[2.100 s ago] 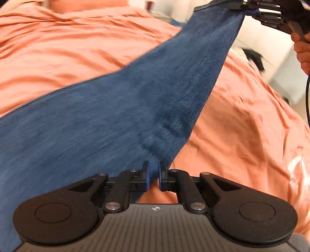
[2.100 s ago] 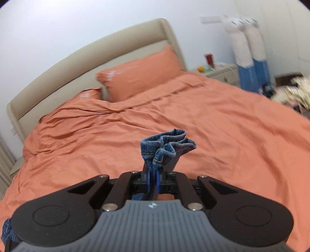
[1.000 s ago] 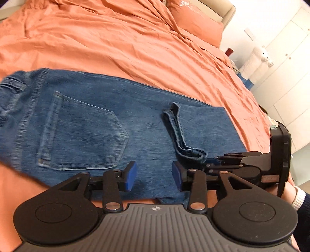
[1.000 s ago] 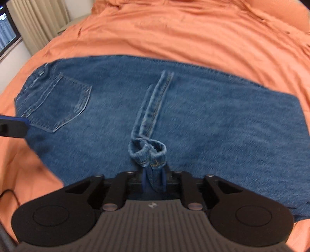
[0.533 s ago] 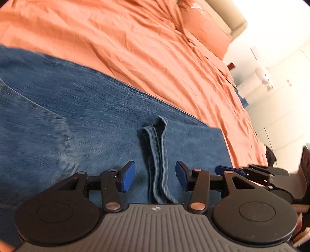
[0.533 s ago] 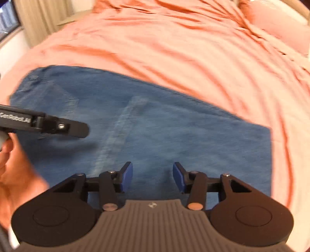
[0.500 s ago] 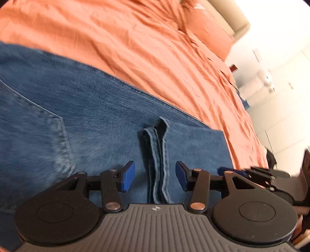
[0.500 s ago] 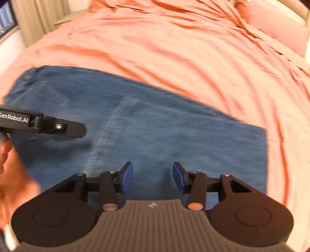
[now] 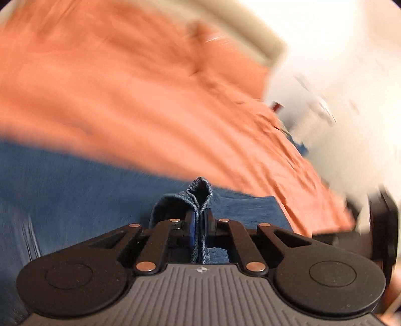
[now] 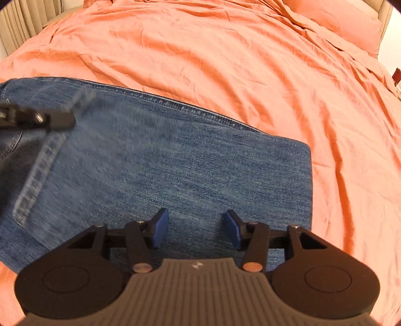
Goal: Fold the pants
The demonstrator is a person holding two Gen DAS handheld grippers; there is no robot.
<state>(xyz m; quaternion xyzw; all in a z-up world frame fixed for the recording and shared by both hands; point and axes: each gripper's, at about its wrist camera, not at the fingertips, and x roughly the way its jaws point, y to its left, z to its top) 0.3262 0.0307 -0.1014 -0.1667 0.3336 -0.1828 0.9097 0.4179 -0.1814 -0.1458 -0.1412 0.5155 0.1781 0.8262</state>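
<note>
Blue jeans point(image 10: 175, 163) lie folded on the orange bed; the fold's square end is at the right. In the left wrist view my left gripper point(image 9: 199, 215) is shut on the bunched hem point(image 9: 199, 190) of the jeans point(image 9: 75, 180), which sticks up between its pads. That gripper point(image 10: 37, 117) shows blurred at the right wrist view's left edge, with the hem strip point(image 10: 42, 160) hanging from it. My right gripper point(image 10: 195, 227) hovers over the denim near the folded end. Its jaws are opening, with nothing between them.
The orange duvet point(image 10: 225, 50) covers the bed all around the jeans. An orange pillow point(image 10: 338, 17) and a beige headboard point(image 9: 250, 32) lie at the far end. Curtains point(image 10: 22, 22) hang at the far left. White wall and cupboards point(image 9: 338, 87) stand beyond the bed's right side.
My left gripper has closed on the hem strip and lifted it off the denim. My right gripper has slid toward the folded end of the jeans, still open.
</note>
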